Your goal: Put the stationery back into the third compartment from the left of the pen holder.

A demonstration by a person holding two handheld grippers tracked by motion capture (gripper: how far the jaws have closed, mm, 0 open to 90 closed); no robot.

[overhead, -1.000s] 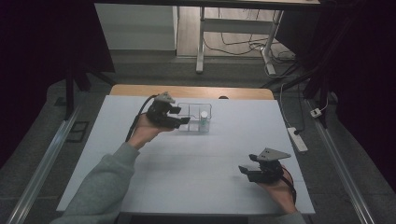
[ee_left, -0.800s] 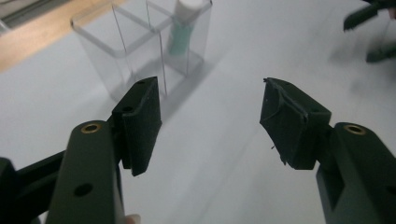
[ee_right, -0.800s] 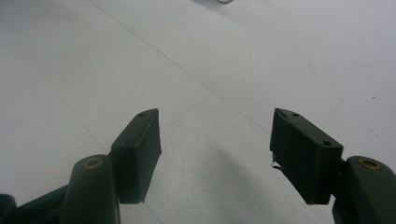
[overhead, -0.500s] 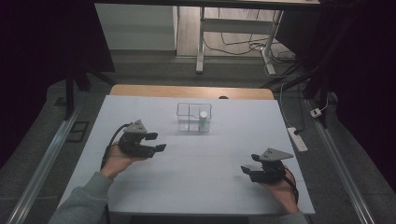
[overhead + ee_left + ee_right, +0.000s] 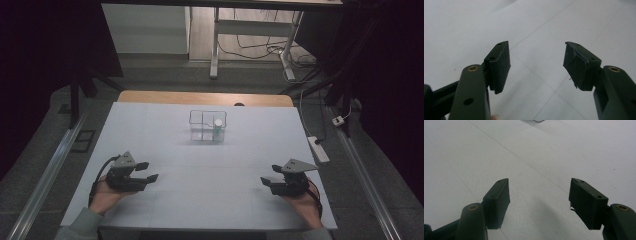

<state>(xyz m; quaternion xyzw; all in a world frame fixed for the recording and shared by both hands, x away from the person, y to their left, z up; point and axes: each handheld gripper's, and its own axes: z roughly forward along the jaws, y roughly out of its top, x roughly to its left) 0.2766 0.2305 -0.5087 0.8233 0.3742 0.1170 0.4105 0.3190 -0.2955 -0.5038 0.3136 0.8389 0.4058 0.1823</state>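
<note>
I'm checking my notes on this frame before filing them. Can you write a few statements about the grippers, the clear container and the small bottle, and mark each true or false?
1. The left gripper is open with nothing between its jaws. True.
2. The right gripper is clamped on the small bottle. False: its jaws stand open over the bare white table, and the bottle is far from it.
3. The small bottle stands inside the clear container. True, in its right-hand part as the high view shows it.
4. The clear container lies tipped over at the near edge of the table. False: it stands upright toward the far side, midway across.
5. Both grippers are near the person's edge of the table. True.
</note>
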